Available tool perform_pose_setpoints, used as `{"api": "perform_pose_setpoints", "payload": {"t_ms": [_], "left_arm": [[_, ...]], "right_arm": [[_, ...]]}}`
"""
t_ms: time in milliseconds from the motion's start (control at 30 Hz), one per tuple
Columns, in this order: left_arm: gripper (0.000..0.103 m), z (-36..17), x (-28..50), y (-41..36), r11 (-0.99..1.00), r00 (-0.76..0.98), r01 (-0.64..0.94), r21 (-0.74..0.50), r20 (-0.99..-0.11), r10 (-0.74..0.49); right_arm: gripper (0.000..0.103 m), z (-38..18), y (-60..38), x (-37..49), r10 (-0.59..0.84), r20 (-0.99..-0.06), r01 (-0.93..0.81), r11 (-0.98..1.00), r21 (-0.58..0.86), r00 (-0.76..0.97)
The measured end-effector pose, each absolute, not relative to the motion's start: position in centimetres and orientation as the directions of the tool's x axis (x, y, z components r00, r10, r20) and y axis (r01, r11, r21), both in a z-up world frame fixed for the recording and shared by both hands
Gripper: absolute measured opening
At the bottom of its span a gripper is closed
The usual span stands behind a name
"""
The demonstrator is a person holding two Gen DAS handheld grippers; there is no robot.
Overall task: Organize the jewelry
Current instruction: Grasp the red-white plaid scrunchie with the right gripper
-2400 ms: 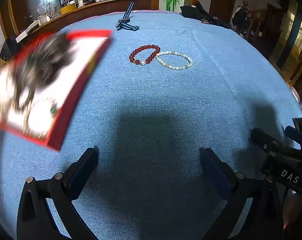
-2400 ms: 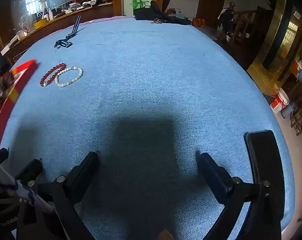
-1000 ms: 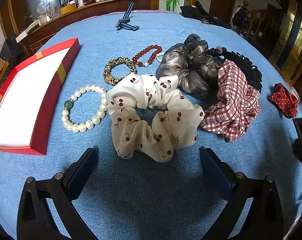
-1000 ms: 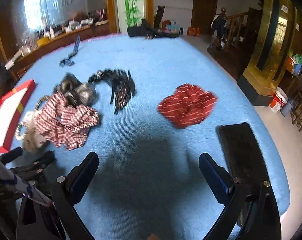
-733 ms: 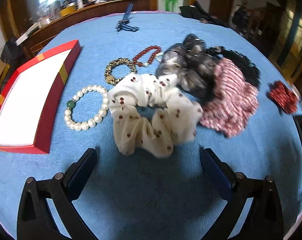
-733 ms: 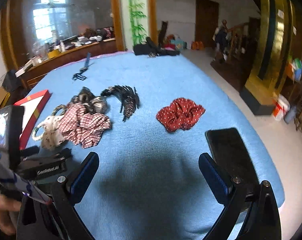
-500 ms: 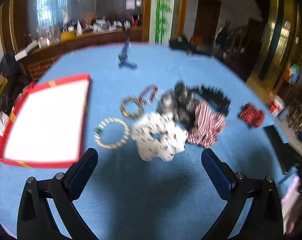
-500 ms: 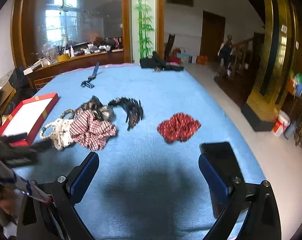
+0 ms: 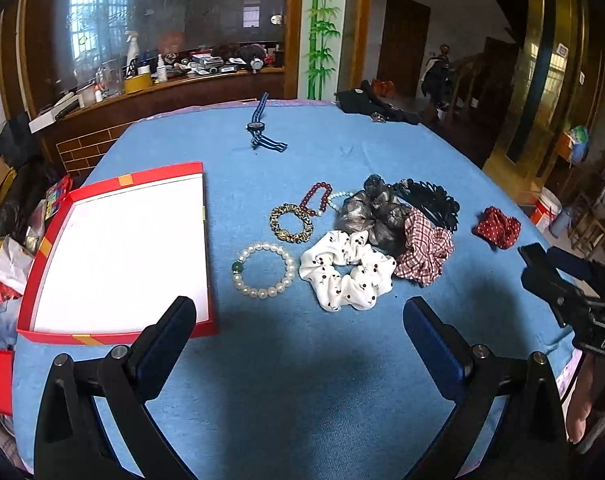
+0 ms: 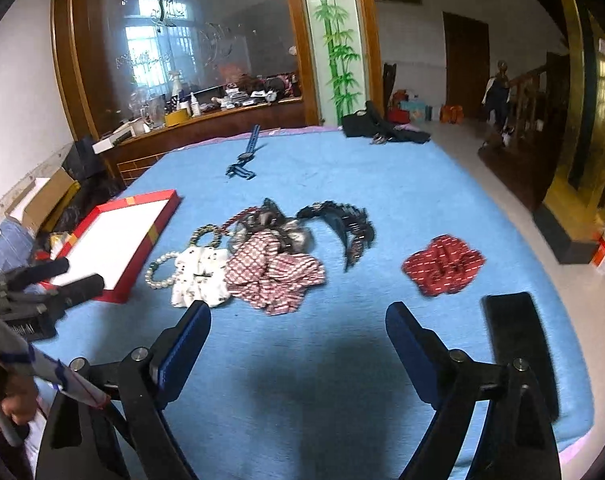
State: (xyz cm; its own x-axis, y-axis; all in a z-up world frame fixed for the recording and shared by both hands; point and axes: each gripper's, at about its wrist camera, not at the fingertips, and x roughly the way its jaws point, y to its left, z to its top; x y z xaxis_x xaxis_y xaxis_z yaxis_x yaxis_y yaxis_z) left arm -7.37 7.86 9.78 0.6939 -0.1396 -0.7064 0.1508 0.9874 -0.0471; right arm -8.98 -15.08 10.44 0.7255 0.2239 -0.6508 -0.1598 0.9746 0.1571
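Observation:
An open red box (image 9: pixel 118 252) with a white inside lies on the blue table at the left; it also shows in the right wrist view (image 10: pixel 118 240). Beside it lie a pearl bracelet (image 9: pixel 262 270), a gold bracelet (image 9: pixel 291 223), a red bead bracelet (image 9: pixel 316 198) and a pale bead bracelet (image 9: pixel 336 197). A white cherry scrunchie (image 9: pixel 348 274), a grey scrunchie (image 9: pixel 368 216), a plaid scrunchie (image 9: pixel 422 246) and a black hair clip (image 9: pixel 434 200) are heaped together. A red dotted scrunchie (image 9: pixel 497 231) lies apart at the right. My left gripper (image 9: pixel 298 332) and right gripper (image 10: pixel 298 332) are open, empty, above the near table.
A dark phone (image 10: pixel 518 340) lies at the table's near right edge. A blue striped watch (image 9: pixel 260 128) and dark cloth items (image 9: pixel 374 104) lie at the far side. Boxes and clutter (image 9: pixel 6 256) sit off the left edge. A wooden counter (image 9: pixel 162 92) stands behind.
Both grippers have risen and pulled back, so the whole table now shows. The jewelry and scrunchies were tipped out of the red box onto the cloth earlier; the box now lies flat.

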Motion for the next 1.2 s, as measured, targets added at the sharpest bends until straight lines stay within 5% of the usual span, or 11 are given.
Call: {"api": "perform_pose_setpoints", "payload": {"t_ms": [533, 1067, 1167, 1200], "left_arm": [[0.103, 8.3, -5.8, 7.7, 0.987, 0.663, 0.153, -0.044, -0.736, -0.135], [0.103, 6.9, -4.9, 7.8, 0.988, 0.622, 0.142, -0.054, -0.772, -0.131], [0.103, 6.8, -4.6, 7.6, 0.988, 0.618, 0.144, -0.051, -0.775, -0.130], [0.103, 6.7, -4.4, 7.5, 0.987, 0.614, 0.149, -0.055, -0.778, -0.135]], "right_arm": [[0.092, 8.1, -13.8, -3.1, 0.357, -0.718, -0.142, 0.929, 0.343, 0.598], [0.092, 3.4, -12.2, 3.5, 0.342, -0.805, -0.043, 0.929, 0.368, 0.485], [0.077, 3.0, -11.8, 3.7, 0.339, -0.811, -0.059, 0.933, 0.355, 0.477], [0.063, 2.9, -11.7, 3.6, 0.339, -0.814, -0.067, 0.934, 0.350, 0.472]]}}
